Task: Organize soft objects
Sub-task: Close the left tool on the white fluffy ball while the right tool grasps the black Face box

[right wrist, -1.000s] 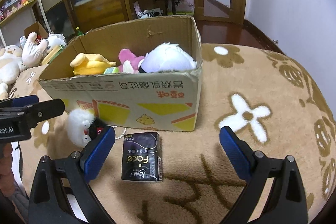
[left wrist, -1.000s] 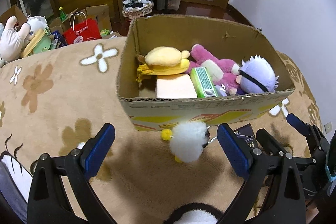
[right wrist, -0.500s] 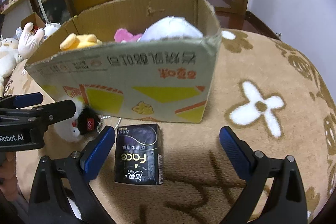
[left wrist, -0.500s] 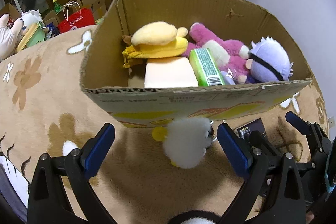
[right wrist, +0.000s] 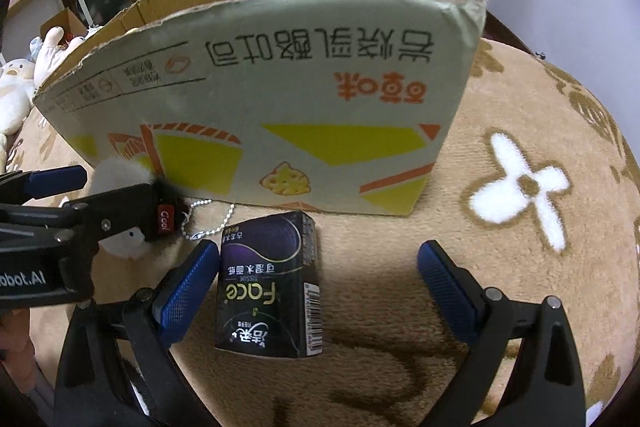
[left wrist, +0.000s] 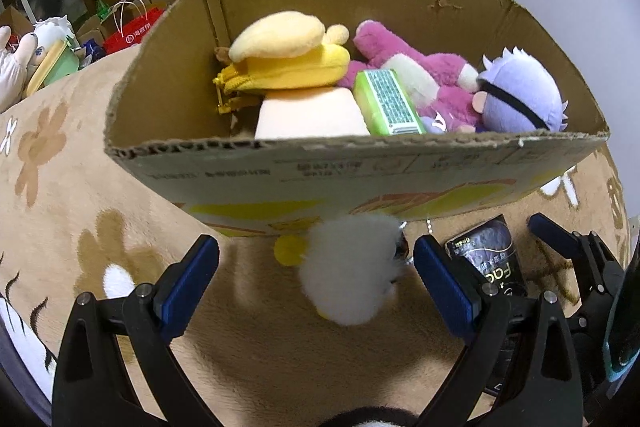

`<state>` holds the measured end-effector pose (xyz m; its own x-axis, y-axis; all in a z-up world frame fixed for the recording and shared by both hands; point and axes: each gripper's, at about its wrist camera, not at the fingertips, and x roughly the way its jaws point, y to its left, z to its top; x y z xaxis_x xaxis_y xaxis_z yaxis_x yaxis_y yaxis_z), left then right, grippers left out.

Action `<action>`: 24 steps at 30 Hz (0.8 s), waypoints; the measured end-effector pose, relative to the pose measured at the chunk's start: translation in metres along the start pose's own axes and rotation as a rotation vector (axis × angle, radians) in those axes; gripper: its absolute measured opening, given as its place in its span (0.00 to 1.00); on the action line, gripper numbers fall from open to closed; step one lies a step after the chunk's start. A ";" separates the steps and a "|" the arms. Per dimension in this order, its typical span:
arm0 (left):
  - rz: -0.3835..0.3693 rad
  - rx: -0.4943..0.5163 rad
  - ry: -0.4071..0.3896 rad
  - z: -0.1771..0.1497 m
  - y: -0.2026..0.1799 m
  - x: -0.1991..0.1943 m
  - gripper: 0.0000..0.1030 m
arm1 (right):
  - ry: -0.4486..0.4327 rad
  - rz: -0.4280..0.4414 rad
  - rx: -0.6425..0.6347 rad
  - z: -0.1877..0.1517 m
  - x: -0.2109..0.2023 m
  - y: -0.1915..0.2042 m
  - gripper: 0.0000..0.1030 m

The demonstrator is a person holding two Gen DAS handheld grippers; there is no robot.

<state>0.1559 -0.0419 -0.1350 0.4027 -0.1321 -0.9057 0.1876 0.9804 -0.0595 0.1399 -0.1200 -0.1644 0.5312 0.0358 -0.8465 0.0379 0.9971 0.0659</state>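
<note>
Here the left gripper (left wrist: 316, 281) stands with fingers wide apart around the white fluffy toy (left wrist: 350, 269), which lies at twelve o'clock between the pads, nearer the right one. The right gripper (right wrist: 318, 291), also spread, brackets the dark tissue pack (right wrist: 270, 287), long axis pointing away. Beyond, the cardboard box (right wrist: 256, 99) hides its contents from the right wrist view.

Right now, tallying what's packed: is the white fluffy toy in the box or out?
Out. The white fluffy toy lies on the blanket before the cardboard box.
</note>
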 end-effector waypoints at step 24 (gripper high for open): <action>-0.104 -0.006 0.064 -0.004 -0.008 0.015 0.53 | 0.034 -0.071 -0.059 -0.002 0.011 0.014 0.84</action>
<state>0.1572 -0.0510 -0.1494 0.3230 -0.2236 -0.9196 0.2199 0.9628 -0.1569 0.1449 -0.1053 -0.1736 0.4995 -0.0337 -0.8657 0.0241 0.9994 -0.0249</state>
